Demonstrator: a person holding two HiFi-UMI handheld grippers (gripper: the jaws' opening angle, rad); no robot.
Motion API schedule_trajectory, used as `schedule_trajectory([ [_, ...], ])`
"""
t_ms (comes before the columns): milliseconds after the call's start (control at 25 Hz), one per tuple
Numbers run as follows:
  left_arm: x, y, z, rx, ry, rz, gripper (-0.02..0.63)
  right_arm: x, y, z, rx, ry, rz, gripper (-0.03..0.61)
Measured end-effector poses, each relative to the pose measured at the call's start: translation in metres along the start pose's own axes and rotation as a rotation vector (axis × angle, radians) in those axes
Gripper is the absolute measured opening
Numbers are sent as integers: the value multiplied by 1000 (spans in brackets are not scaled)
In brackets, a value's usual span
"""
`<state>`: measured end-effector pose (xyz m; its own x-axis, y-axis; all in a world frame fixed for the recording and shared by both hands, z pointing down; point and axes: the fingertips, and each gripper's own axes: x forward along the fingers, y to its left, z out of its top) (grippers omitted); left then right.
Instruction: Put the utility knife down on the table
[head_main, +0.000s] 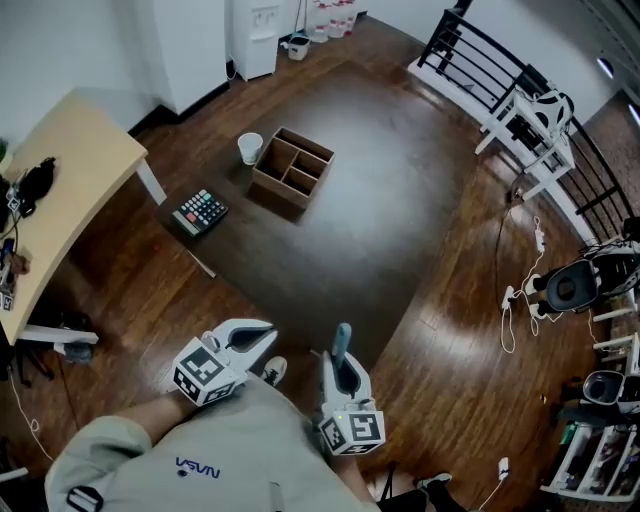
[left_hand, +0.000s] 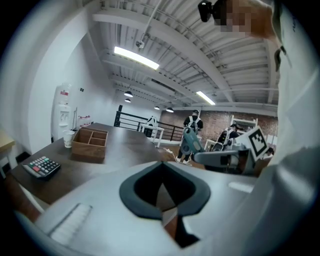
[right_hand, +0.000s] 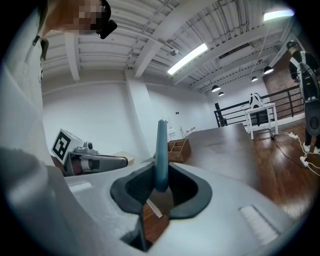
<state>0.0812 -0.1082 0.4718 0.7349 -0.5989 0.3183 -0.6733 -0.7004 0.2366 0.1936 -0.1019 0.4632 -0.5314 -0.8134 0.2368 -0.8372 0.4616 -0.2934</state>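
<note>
The utility knife (head_main: 342, 340) is a teal-blue handle standing up out of my right gripper (head_main: 340, 362), which is shut on it. In the right gripper view the knife (right_hand: 161, 150) rises straight from between the closed jaws of the right gripper (right_hand: 160, 189). Both grippers are held close to the person's body, short of the near edge of the dark brown table (head_main: 400, 200). My left gripper (head_main: 262, 336) is beside it on the left, shut with nothing in it. In the left gripper view the left gripper (left_hand: 161, 192) has its jaws together, and the knife (left_hand: 190, 141) shows off to the right.
On the table stand a wooden compartment box (head_main: 291, 167), a paper cup (head_main: 250, 148), a calculator (head_main: 201, 211) and a thin white stick (head_main: 200, 264). A light wooden desk (head_main: 60, 190) is at the left. A black railing (head_main: 500, 70) and floor cables (head_main: 520, 295) are at the right.
</note>
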Motion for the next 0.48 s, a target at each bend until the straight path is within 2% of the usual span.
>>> schedule_trajectory([
  [240,18,8,3,-5,8,10,2,20,-16,-2,-9,40,10,69],
  [480,59,23,10,-19,15,-50,2,39,-40,-3,-32,93,-37,69],
])
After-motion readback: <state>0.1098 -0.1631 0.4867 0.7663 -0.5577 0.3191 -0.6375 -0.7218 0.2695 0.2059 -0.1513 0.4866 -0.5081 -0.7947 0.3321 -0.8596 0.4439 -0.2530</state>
